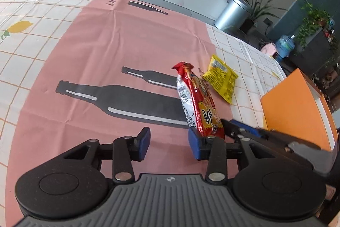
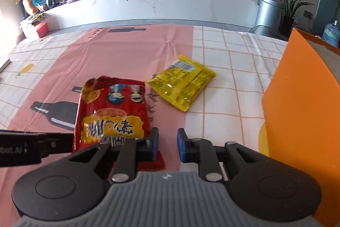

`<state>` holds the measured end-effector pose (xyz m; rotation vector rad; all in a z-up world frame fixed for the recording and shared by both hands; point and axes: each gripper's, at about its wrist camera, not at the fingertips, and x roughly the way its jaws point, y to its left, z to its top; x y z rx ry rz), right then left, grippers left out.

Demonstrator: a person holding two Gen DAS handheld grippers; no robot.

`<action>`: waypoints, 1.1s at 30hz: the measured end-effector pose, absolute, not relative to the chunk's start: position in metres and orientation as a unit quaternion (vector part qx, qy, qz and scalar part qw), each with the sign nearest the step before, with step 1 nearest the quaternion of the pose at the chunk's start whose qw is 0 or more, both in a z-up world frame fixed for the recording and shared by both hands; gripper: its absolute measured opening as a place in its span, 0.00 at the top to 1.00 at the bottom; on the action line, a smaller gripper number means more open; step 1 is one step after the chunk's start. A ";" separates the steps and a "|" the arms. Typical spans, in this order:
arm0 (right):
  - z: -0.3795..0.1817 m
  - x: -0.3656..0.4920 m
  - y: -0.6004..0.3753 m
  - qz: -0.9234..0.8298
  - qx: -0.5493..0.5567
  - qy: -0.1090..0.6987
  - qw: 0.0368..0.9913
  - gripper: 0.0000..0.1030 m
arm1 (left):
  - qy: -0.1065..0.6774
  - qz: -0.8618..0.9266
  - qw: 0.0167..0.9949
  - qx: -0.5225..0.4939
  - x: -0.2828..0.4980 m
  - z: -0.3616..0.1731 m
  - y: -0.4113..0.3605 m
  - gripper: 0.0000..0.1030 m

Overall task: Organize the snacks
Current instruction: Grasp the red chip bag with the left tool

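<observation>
Snacks unsorted. Left wrist view: red packet (image 1: 197, 99) stands on edge just outside the left gripper (image 1: 169, 144), whose jaws gape empty; yellow packet (image 1: 221, 78) lies on the cloth (image 1: 106, 46). Right wrist view: right gripper (image 2: 167, 145) closed, empty; orange box (image 2: 297, 99) alongside, its inside hidden. Both packets judged still to stow.

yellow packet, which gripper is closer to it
Right. The yellow packet lies ahead of the right gripper; from the left gripper it lies beyond the red packet.

Before me the pink cloth (image 2: 127, 52) lies on the checked tablecloth (image 2: 233, 82). The red packet (image 2: 110, 108) stands on the pink cloth; the yellow packet (image 2: 182, 82) lies just right of it, the orange box (image 2: 297, 99) farther right.
</observation>
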<state>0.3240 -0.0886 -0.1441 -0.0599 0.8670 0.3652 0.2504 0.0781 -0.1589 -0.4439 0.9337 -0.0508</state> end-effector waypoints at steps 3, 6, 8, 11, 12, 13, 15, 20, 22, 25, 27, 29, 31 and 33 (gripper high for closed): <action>-0.144 0.322 -0.083 0.188 -0.037 0.411 0.891 0.86 | 0.439 -0.012 0.873 -0.210 0.249 -0.154 0.082 0.50; -0.145 0.320 -0.079 0.206 -0.026 0.414 0.886 0.86 | 0.425 -0.012 0.879 -0.215 0.248 -0.147 0.087 0.49; -0.145 0.318 -0.073 0.212 -0.032 0.411 0.886 0.86 | 0.412 -0.018 0.885 -0.217 0.247 -0.142 0.088 0.49; -0.146 0.316 -0.066 0.222 -0.036 0.409 0.884 0.87 | 0.398 -0.035 0.888 -0.228 0.246 -0.136 0.088 0.49; -0.145 0.316 -0.065 0.226 -0.035 0.409 0.884 0.86 | 0.396 -0.042 0.886 -0.236 0.247 -0.134 0.088 0.49; -0.144 0.315 -0.065 0.228 -0.033 0.407 0.884 0.86 | 0.394 -0.046 0.885 -0.244 0.247 -0.134 0.089 0.49; -0.140 0.314 -0.068 0.232 -0.025 0.397 0.888 0.86 | 0.394 -0.057 0.880 -0.261 0.248 -0.132 0.089 0.49; -0.131 0.313 -0.069 0.258 -0.012 0.377 0.889 0.86 | 0.396 -0.090 0.864 -0.297 0.262 -0.133 0.086 0.49; -0.130 0.311 -0.066 0.267 -0.015 0.372 0.889 0.86 | 0.401 -0.088 0.863 -0.296 0.269 -0.133 0.083 0.46; -0.128 0.309 -0.063 0.274 -0.023 0.360 0.891 0.86 | 0.409 -0.069 0.869 -0.269 0.274 -0.135 0.077 0.46; -0.127 0.310 -0.064 0.268 -0.029 0.359 0.894 0.86 | 0.406 -0.064 0.876 -0.252 0.273 -0.134 0.077 0.46; -0.128 0.312 -0.067 0.262 -0.027 0.361 0.895 0.85 | 0.410 -0.058 0.878 -0.240 0.272 -0.136 0.077 0.43; -0.128 0.316 -0.070 0.247 -0.032 0.368 0.896 0.85 | 0.413 -0.051 0.878 -0.236 0.272 -0.139 0.082 0.39; -0.130 0.318 -0.072 0.211 -0.060 0.375 0.901 0.84 | 0.417 -0.054 0.878 -0.226 0.275 -0.141 0.086 0.33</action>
